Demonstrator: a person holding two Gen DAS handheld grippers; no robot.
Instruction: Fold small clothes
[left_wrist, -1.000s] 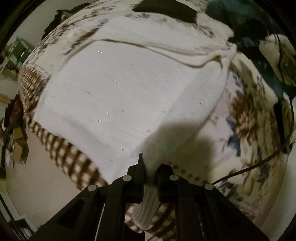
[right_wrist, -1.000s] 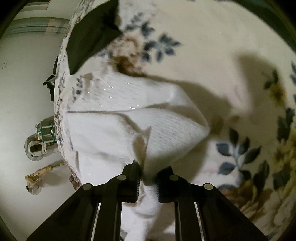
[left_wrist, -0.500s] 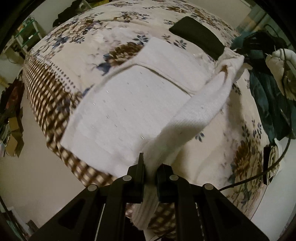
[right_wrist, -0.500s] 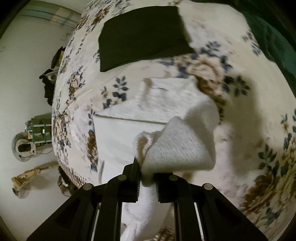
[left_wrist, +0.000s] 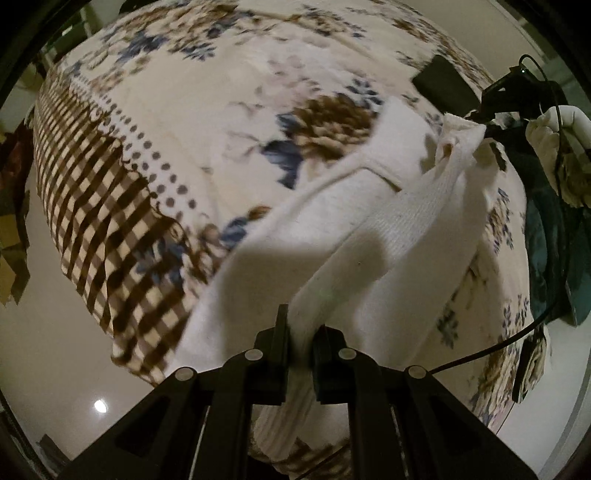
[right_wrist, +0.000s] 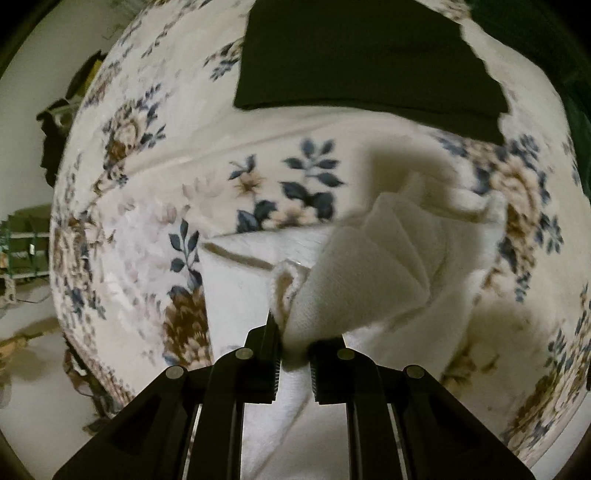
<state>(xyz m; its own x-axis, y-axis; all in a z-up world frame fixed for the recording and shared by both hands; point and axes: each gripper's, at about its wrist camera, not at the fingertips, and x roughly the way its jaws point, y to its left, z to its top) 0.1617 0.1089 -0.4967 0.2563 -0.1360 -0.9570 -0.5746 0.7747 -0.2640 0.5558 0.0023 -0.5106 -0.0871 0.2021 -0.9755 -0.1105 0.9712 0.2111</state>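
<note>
Both claws, the left gripper (left_wrist: 300, 334) and right gripper (right_wrist: 294, 345), are pinching the edge of the white knit garment (left_wrist: 369, 236), which is draping limp and light over the floral bed (left_wrist: 207, 110); gripping corners looks safest

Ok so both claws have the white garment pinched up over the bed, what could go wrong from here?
1. The left claw pinches only a narrow ribbed edge of the white garment; a harder pull could slip it free.
2. At the right claw the cloth is bunched in layers, so the fold may land creased or uneven.
3. The folded black garment lies just beyond; the swinging cloth could drag onto it.
</note>
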